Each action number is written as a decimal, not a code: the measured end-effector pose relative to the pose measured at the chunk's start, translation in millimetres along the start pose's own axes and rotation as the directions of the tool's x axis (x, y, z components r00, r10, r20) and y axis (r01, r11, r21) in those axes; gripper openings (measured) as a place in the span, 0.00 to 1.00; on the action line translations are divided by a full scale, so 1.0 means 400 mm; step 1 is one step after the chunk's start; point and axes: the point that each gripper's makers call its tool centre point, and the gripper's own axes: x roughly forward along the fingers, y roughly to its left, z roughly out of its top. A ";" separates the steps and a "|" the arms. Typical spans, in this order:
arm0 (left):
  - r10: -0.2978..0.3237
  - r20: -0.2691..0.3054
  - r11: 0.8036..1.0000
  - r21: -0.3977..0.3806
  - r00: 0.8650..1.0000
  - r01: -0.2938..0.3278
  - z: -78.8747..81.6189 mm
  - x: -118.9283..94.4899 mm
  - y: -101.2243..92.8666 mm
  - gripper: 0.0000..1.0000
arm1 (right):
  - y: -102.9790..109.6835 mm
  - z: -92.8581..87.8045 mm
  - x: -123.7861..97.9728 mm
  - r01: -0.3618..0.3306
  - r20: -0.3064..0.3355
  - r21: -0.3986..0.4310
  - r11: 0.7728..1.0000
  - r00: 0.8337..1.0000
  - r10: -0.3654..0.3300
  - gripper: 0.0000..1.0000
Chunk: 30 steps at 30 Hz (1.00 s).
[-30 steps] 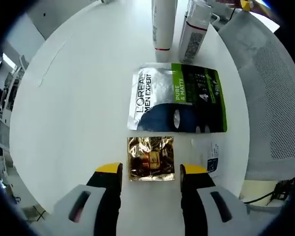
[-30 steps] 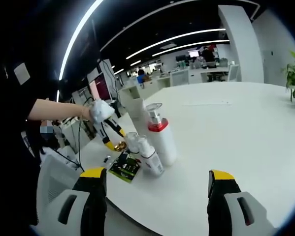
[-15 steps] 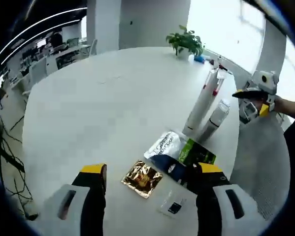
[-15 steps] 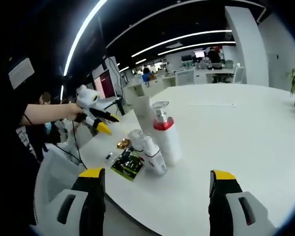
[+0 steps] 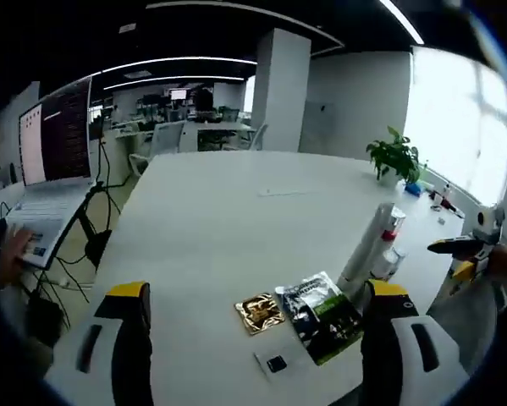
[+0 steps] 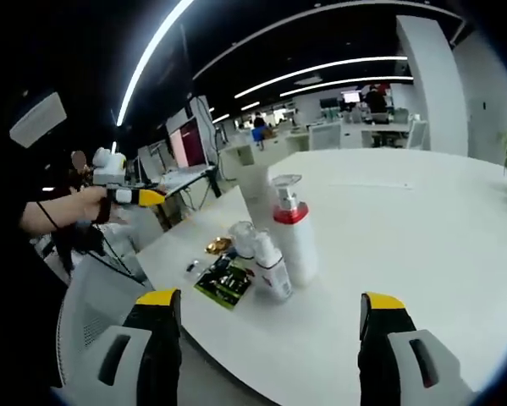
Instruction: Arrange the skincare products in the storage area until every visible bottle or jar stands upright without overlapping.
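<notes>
Pump bottle (image 6: 294, 239) stands upright near the table (image 5: 211, 228) edge, a smaller bottle (image 6: 272, 268) just beside it. Next to that bottle lie a green-black sachet (image 5: 322, 315), a gold sachet (image 5: 260, 312) and a small clear packet (image 5: 274, 364). Left gripper (image 5: 257, 306) and right gripper (image 6: 270, 313) both hang spread wide, holding nothing, short of the bottles.

— How many bottles are standing?
— Two: a tall pump bottle (image 6: 294, 236) with a red collar and a shorter white bottle (image 6: 272, 266), lower centre of the right gripper view.
— And flat packets?
— Three, I think: one green-and-silver sachet (image 5: 322, 314), one gold sachet (image 5: 259, 312), one small clear packet (image 5: 273, 364), hard to make out.
</notes>
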 end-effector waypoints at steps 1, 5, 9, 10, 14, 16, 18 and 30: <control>0.026 0.021 1.000 -0.013 0.999 -0.025 -0.002 -0.012 -0.002 0.99 | 0.001 0.001 0.000 0.001 0.002 -0.002 1.000 1.000 -0.001 0.89; 0.067 0.039 0.998 0.000 0.997 -0.067 -0.027 -0.039 -0.026 0.99 | 0.001 0.003 -0.004 0.011 0.008 -0.013 1.000 1.000 -0.011 0.89; 0.111 0.047 0.993 0.036 0.993 -0.113 -0.046 -0.053 -0.029 0.99 | 0.001 0.013 -0.010 0.018 0.028 -0.020 1.000 0.999 -0.018 0.91; 0.120 0.065 0.992 0.025 0.991 -0.122 -0.046 -0.061 -0.034 0.99 | 0.002 0.017 -0.012 0.016 0.039 -0.022 1.000 0.999 -0.016 0.93; 0.115 0.115 0.993 -0.034 0.987 -0.112 -0.042 -0.077 -0.057 0.99 | 0.002 0.042 -0.019 0.016 0.087 -0.012 1.000 0.996 -0.015 0.99; 0.118 0.131 0.993 -0.007 0.984 -0.118 -0.051 -0.077 -0.070 0.99 | -0.004 0.048 -0.022 0.020 0.104 -0.005 1.000 0.994 -0.019 0.99; 0.108 0.118 0.994 0.017 0.987 -0.111 -0.071 -0.069 -0.083 0.99 | -0.014 0.049 -0.023 0.029 0.108 -0.002 1.000 0.994 -0.029 0.99; 0.076 0.139 0.995 0.055 0.987 -0.084 -0.064 -0.044 -0.097 0.99 | -0.003 0.029 -0.014 0.040 0.067 -0.051 0.998 0.997 -0.036 0.99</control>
